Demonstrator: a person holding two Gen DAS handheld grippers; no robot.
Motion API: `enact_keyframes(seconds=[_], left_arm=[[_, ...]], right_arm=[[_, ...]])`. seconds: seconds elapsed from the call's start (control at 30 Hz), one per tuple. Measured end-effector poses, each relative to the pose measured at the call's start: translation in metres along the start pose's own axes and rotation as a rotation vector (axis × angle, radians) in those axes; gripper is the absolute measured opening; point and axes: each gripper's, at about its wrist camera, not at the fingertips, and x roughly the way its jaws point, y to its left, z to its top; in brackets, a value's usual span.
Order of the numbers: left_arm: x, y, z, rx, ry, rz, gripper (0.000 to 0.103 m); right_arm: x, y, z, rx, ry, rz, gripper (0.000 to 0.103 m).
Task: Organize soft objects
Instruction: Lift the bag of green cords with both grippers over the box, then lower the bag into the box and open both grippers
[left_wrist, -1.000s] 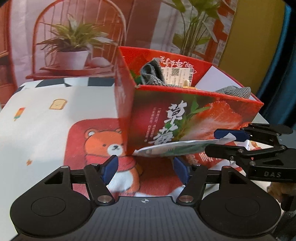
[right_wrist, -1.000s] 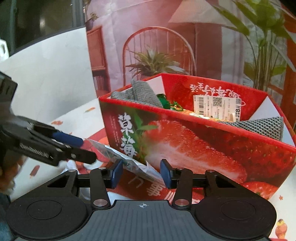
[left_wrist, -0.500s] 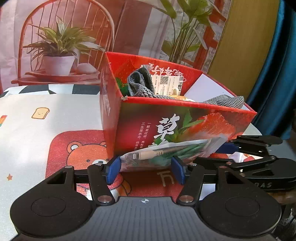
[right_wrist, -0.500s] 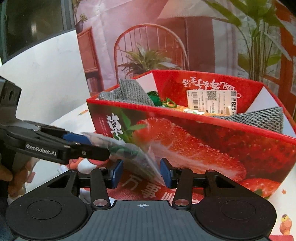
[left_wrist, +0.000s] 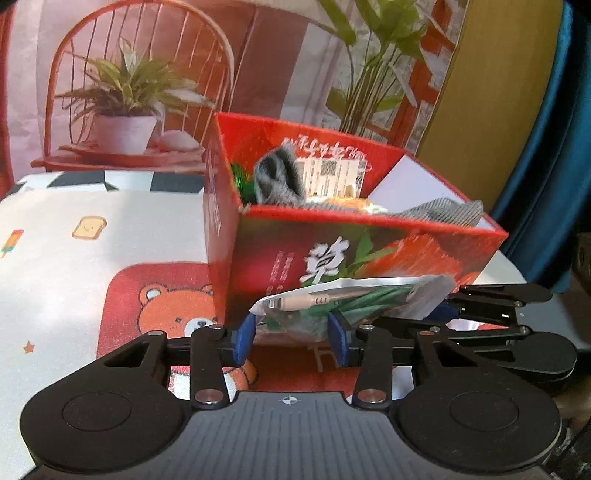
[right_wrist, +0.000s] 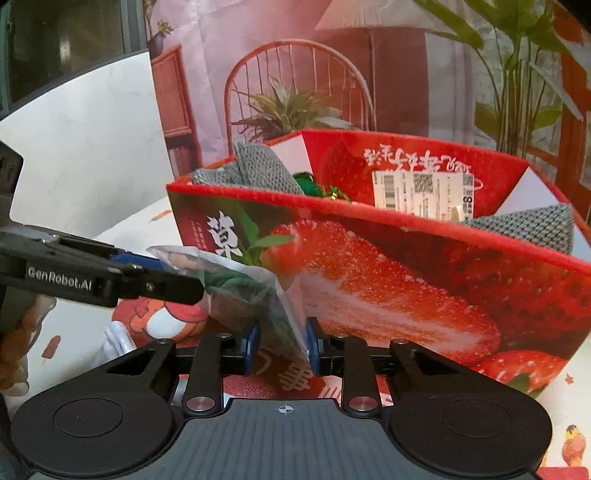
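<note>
A clear plastic bag (left_wrist: 354, 299) with a green cable and a beige plug inside hangs in the air in front of the red strawberry box (left_wrist: 369, 254). My left gripper (left_wrist: 291, 338) is shut on the bag's left end. My right gripper (right_wrist: 282, 343) is shut on its other end (right_wrist: 255, 295). The right gripper also shows at the right of the left wrist view (left_wrist: 436, 314). The left gripper also shows at the left of the right wrist view (right_wrist: 162, 273). The box (right_wrist: 388, 266) holds grey knit cloths (left_wrist: 277, 181) (right_wrist: 258, 168) and a green item.
The box stands on a white tablecloth (left_wrist: 92, 240) with a red bear print (left_wrist: 166, 306). A backdrop with a chair and potted plant (left_wrist: 125, 103) rises behind. A blue curtain (left_wrist: 554, 147) hangs at the right.
Both grippers have lifted the bag from low beside the box. My left gripper has closed on the bag's end, and my right gripper has narrowed on the other end.
</note>
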Motion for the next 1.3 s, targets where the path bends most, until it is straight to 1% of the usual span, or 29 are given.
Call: enact_keyframes(seconds=[0.27, 0.43, 0.63, 0.73, 0.83, 0.93, 1.07, 1.3], left_arm=[[-0.035, -0.022, 0.018, 0.024, -0.083, -0.02, 0.045], [-0.053, -0.043, 0.038, 0.056, -0.143, -0.03, 0.045], [-0.064, -0.062, 0.069, 0.078, -0.204, -0.058, 0.045], [-0.062, -0.068, 0.083, 0.08, -0.217, -0.068, 0.045], [-0.055, -0.075, 0.096, 0.08, -0.215, -0.074, 0.045], [-0.042, -0.077, 0.105, 0.065, -0.192, -0.075, 0.045], [-0.024, -0.072, 0.11, 0.029, -0.147, -0.085, 0.045], [0.015, -0.061, 0.113, -0.002, -0.076, -0.059, 0.045]], right_arm=[[-0.038, 0.001, 0.014, 0.001, -0.094, 0.008, 0.024], [-0.063, -0.004, 0.031, 0.004, -0.165, 0.008, 0.024], [-0.087, -0.019, 0.057, 0.038, -0.224, 0.002, 0.024], [-0.092, -0.028, 0.069, 0.036, -0.248, -0.006, 0.024], [-0.094, -0.038, 0.079, 0.05, -0.255, -0.013, 0.024], [-0.09, -0.049, 0.088, 0.062, -0.24, -0.018, 0.024], [-0.074, -0.063, 0.094, 0.082, -0.189, -0.024, 0.024], [-0.039, -0.088, 0.093, 0.147, -0.109, -0.028, 0.024]])
